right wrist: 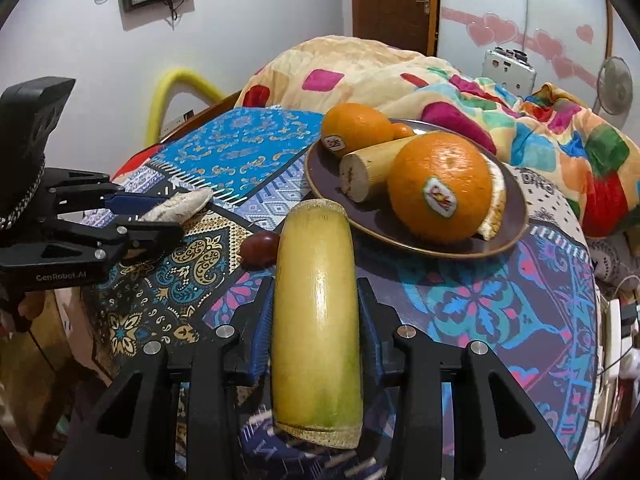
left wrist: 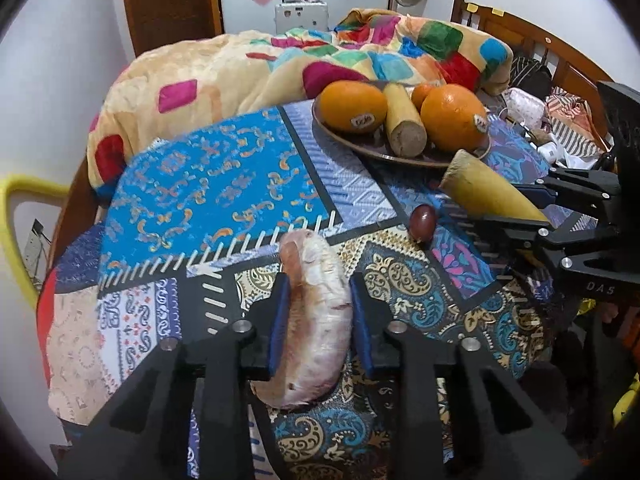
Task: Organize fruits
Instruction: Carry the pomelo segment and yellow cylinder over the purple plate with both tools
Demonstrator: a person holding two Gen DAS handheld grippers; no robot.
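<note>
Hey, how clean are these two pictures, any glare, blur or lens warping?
Left wrist view: strong fisheye bending, dark corners, mostly sharp. Right wrist view: same warping, a glare streak down the yellow sugarcane piece, some blur at the cloth's bottom edge.

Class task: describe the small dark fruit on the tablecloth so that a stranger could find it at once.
Start at the brown round plate holding oranges on the patterned tablecloth. Just in front of its near-left rim, the small dark red oval fruit lies alone on the cloth. It is far smaller and darker than the oranges and not held by any gripper.
</note>
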